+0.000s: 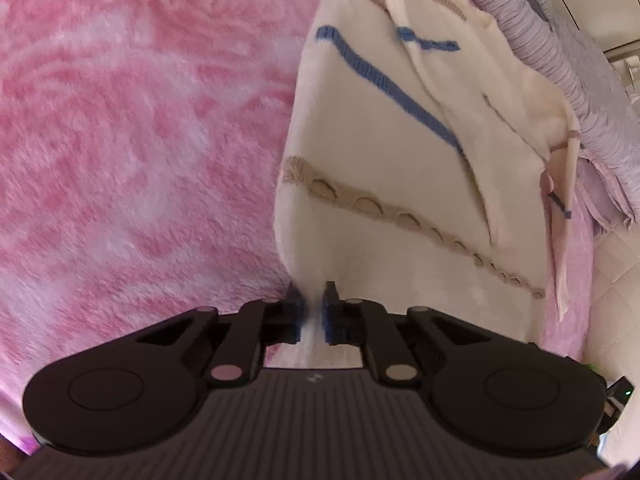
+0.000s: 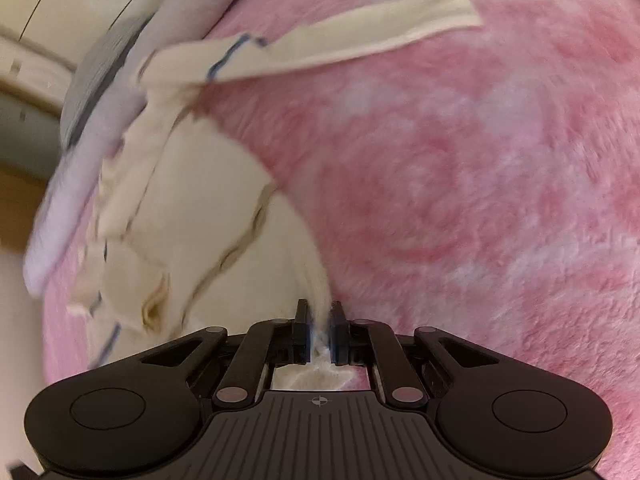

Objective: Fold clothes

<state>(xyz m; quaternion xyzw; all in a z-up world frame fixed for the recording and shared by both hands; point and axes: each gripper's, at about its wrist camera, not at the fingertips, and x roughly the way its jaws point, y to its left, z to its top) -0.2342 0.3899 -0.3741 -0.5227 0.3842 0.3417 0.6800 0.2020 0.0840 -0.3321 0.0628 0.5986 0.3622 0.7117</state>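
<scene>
A cream knitted garment [image 1: 380, 152] with a blue stripe and a tan scalloped band lies on a pink fluffy blanket [image 1: 140, 140]. In the left wrist view its near corner runs down between the blue pads, and my left gripper [image 1: 312, 312] is shut on that corner. The right wrist view shows the same cream garment [image 2: 208, 216] bunched at the left, one long sleeve [image 2: 360, 36] stretched out over the blanket [image 2: 480, 160]. My right gripper [image 2: 320, 332] is shut on another pinched edge of the cloth.
A lilac striped pillow or folded cover [image 1: 560, 60] lies along the bed's far edge beyond the garment. It shows again as a lilac and grey bundle [image 2: 112, 68]. Pale floor tiles [image 1: 612, 300] lie past the blanket's edge.
</scene>
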